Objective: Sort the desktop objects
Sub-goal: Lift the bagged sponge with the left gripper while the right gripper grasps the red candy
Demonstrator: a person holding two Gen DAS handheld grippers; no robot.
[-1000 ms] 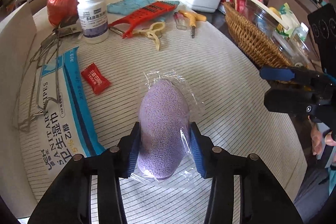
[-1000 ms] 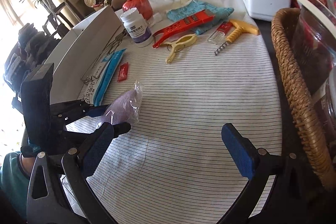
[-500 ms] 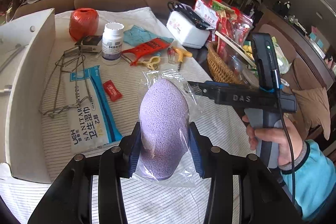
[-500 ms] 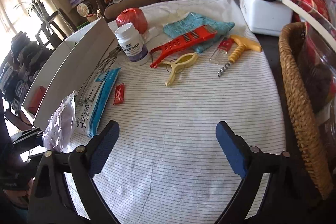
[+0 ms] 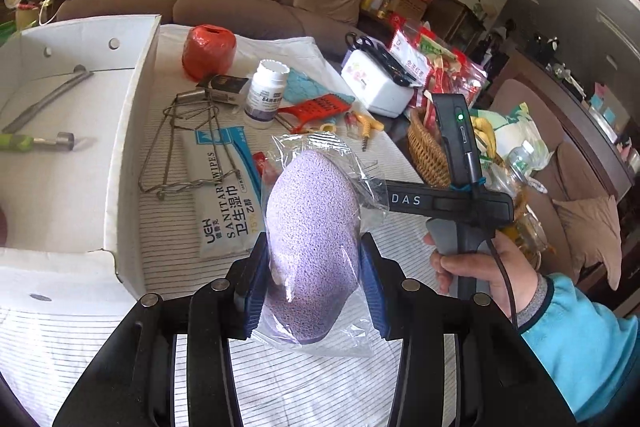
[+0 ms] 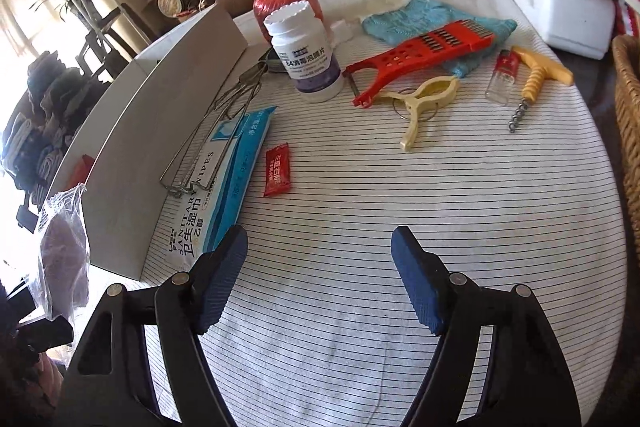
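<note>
Left gripper (image 5: pixel 314 281) clamps the purple sponge (image 5: pixel 312 227) in its clear wrapper, lifted above the striped cloth (image 6: pixel 440 211), just right of the white box (image 5: pixel 132 131). Right gripper (image 6: pixel 320 279) is closing with nothing between its pads, over bare cloth near the wipes pack (image 6: pixel 224 183). Red sachet (image 6: pixel 277 169) lies just beside the pack.

Lilac speckled sponge (image 5: pixel 312 227) in clear wrap; white cloth (image 6: pixel 400 227) with thin black stripes; white-and-blue wipes pack (image 6: pixel 224 179); red sachet (image 6: pixel 277 169); red grater (image 6: pixel 420 55); turquoise knit (image 6: pixel 432 23); cream clip (image 6: pixel 420 103); yellow-handled corkscrew (image 6: pixel 536 79); white bottle (image 6: pixel 308 51), purple label; blue gripper pads (image 6: pixel 220 287)
</note>
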